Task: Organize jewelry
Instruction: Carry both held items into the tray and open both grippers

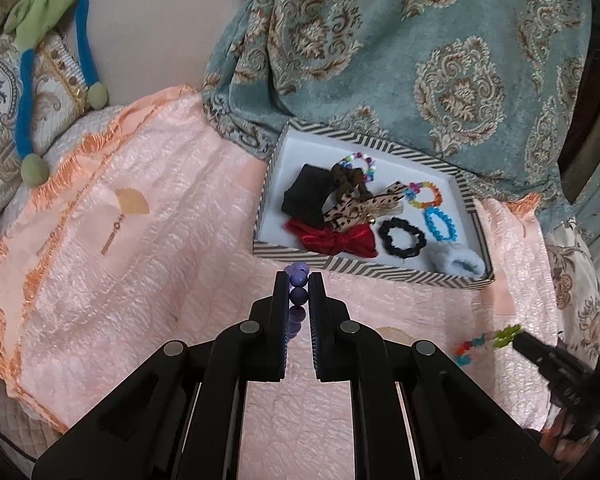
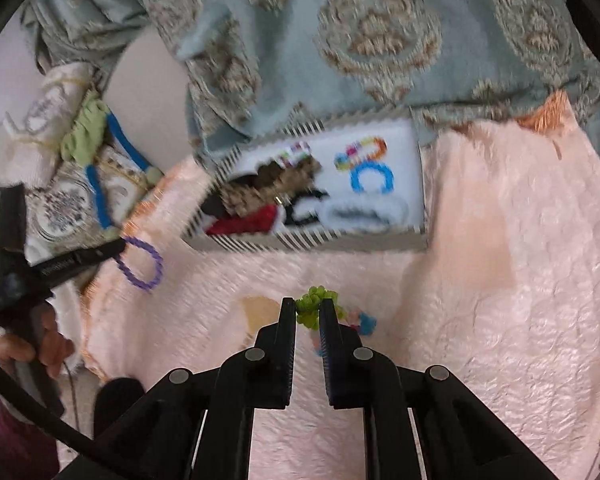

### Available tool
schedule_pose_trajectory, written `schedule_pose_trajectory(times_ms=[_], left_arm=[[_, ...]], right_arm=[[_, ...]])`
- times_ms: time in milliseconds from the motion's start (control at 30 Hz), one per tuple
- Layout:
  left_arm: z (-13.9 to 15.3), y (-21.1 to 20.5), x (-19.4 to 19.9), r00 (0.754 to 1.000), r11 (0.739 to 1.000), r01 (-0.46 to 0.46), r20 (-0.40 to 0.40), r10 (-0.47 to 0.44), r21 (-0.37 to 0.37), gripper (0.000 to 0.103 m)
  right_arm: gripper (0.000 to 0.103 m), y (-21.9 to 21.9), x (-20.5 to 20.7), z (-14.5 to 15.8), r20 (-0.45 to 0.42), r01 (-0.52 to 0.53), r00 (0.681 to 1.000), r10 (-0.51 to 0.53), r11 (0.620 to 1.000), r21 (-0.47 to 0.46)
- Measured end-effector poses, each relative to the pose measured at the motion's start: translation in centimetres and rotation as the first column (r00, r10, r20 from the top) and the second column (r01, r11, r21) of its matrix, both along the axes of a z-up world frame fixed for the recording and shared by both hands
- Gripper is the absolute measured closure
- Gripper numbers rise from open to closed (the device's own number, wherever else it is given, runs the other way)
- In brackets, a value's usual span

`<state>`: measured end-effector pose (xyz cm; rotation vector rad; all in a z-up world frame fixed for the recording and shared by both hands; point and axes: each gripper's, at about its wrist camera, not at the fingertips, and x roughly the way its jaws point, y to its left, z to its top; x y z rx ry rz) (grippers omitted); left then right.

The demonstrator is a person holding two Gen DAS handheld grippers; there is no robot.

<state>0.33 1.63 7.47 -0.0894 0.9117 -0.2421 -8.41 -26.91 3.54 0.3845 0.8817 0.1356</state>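
Left gripper [image 1: 298, 280] is clamped on a purple bead bracelet [image 1: 298, 294] — beads stacked in line between the jaws, one bead poking past the tips, the rest of the loop hanging below; in the right wrist view the same bracelet [image 2: 140, 263] reads as a full loop dangling off the left tool. Right gripper [image 2: 308, 305] is pinched on a green charm of a multicolour bead bracelet [image 2: 315, 307], the remaining beads trailing down and to its right, just over the pink quilt [image 1: 148, 216]. Key relation: the striped tray [image 1: 373, 272] lies dead ahead of both tools, long axis running left-right across the view, near wall facing the grippers. From the left gripper the tray's near rim is just beyond the tips, slightly right of centre; from the right one it sits further ahead and a bit left. So the left hand looks nearer to the drop. Tray already holds bows, scrunchies and bead bracelets, crowded to the left and front; bare white floor shows at the far right corner — likely the cleanest spot. Right view is motion-blurred, so contents there are hard to resolve.
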Motion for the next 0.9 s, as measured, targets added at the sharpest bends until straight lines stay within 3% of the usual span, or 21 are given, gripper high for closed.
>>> schedule_pose_trajectory(times_ms=[233,467,633,900], left_arm=[[2.6,-0.9,0.0,0.999,1.0,0.029,0.028,-0.03,0.006,0.095],[4.5,-2.5,1.4,0.996,0.997,0.048,0.066,-0.052,0.053,0.095],[5.2,-3.5,3.6,0.995,0.995,0.047,0.082,-0.054,0.086,0.095],[4.5,-5.1,8.9,0.996,0.992,0.028,0.082,-0.039,0.126,0.095]], right_arm=[[0.092,0.6,0.7,5.0,0.093,-0.019,0.995,0.022,0.999,-0.028],[0.092,0.0,2.8,7.7,0.139,-0.011,0.99,0.019,0.998,-0.063],[0.092,-1.0,5.1,8.3,0.145,0.005,0.989,0.008,0.996,-0.088],[0.092,-2.8,9.1,6.8,0.112,0.026,0.994,-0.015,0.995,-0.096]])
